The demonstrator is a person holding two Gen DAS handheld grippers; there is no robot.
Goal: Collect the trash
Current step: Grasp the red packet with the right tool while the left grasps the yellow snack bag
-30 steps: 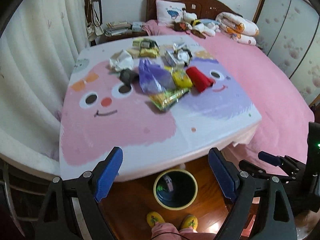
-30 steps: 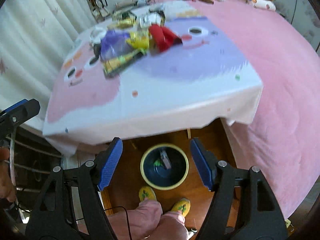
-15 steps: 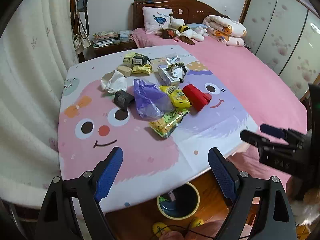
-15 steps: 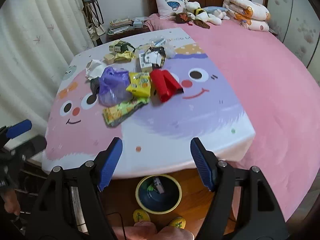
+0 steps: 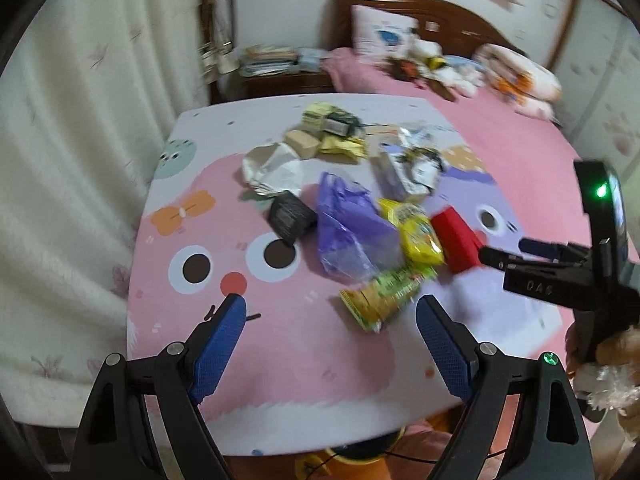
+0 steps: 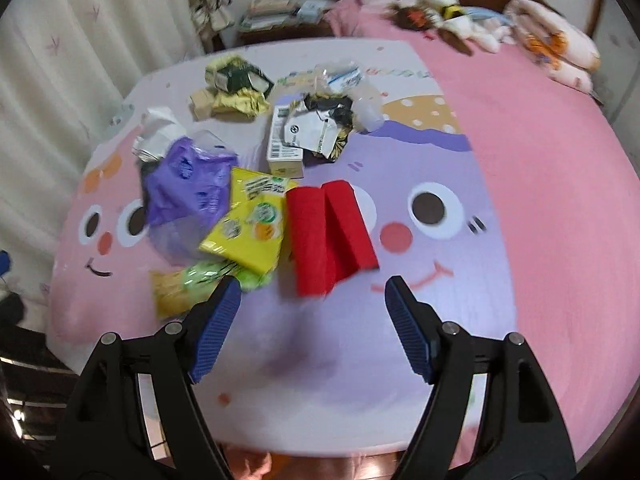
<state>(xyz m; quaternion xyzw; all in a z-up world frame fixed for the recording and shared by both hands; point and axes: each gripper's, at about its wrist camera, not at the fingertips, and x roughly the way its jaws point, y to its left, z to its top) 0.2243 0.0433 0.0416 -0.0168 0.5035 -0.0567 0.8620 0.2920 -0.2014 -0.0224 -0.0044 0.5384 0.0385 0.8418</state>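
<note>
A heap of trash lies on a table (image 6: pixel 440 360) covered by a cartoon-face cloth in pink and lilac. Seen from the right wrist camera, the heap fills the upper left half of the table. It holds one red folded box (image 6: pixel 328 236) at the centre, one yellow snack packet (image 6: pixel 250 228) touching it at 9 o'clock, one crumpled purple plastic bag (image 6: pixel 184 188) further toward 9 o'clock, and one green-and-yellow wrapper (image 6: pixel 192 286) at 7 o'clock of the red box. At 12 o'clock of the red box stands one white carton (image 6: pixel 286 140) with torn white paper on it; beyond lie gold and dark wrappers (image 6: pixel 234 86), too jumbled to count. The left wrist camera adds one small black box (image 5: pixel 290 216) and one crumpled white paper (image 5: pixel 272 170).

The right gripper (image 6: pixel 312 312) hovers over the near table, its jaws spread wide, holding nothing, the red box just ahead. The left gripper (image 5: pixel 328 322) hovers likewise, jaws wide apart and empty, the green-and-yellow wrapper between its tips.
</note>
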